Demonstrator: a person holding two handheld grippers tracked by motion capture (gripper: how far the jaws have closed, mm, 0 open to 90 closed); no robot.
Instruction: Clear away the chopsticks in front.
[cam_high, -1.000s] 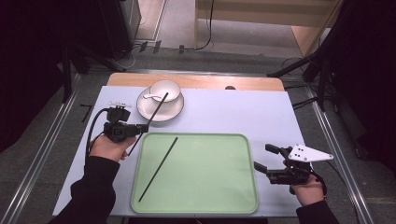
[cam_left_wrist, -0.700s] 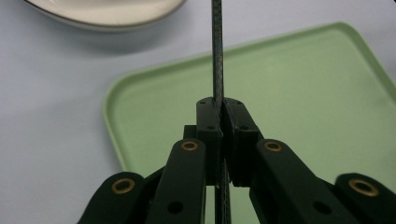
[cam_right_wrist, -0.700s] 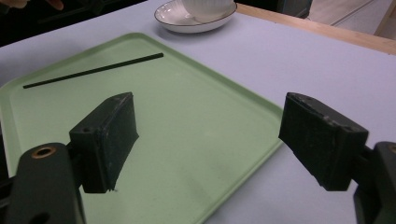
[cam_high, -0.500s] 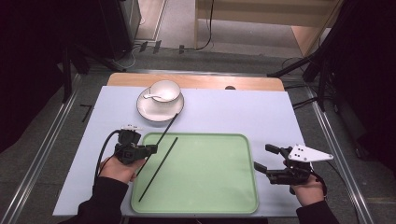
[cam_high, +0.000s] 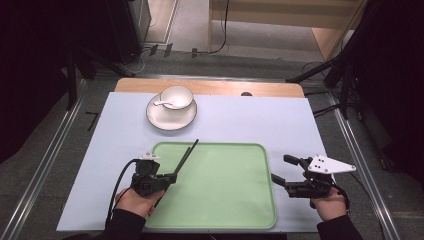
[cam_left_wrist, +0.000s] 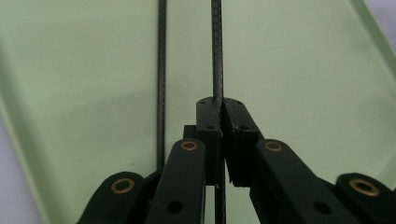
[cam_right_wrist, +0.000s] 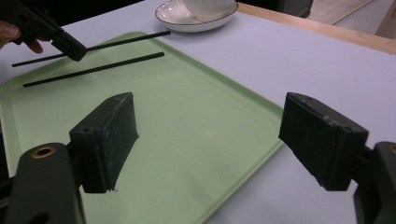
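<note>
While the left hand-held gripper (cam_high: 172, 176) clamps one chopstick (cam_high: 187, 152), long axis toward 1 o'clock, over the tray (cam_high: 225, 200), its twin (cam_left_wrist: 161, 70) lies just beside, probably parallel. Right hand-held gripper (cam_high: 281, 176), jaws apart & empty, sits at 3 o'clock.

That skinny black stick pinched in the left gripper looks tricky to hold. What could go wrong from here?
The left gripper pinches the held chopstick at one small spot, so the thin rod could pivot or slip out. It hangs close beside the other chopstick lying in the green tray, so setting it down might knock that one. Its far tip reaches past the tray's rim, so on release it may roll onto the table.
</note>
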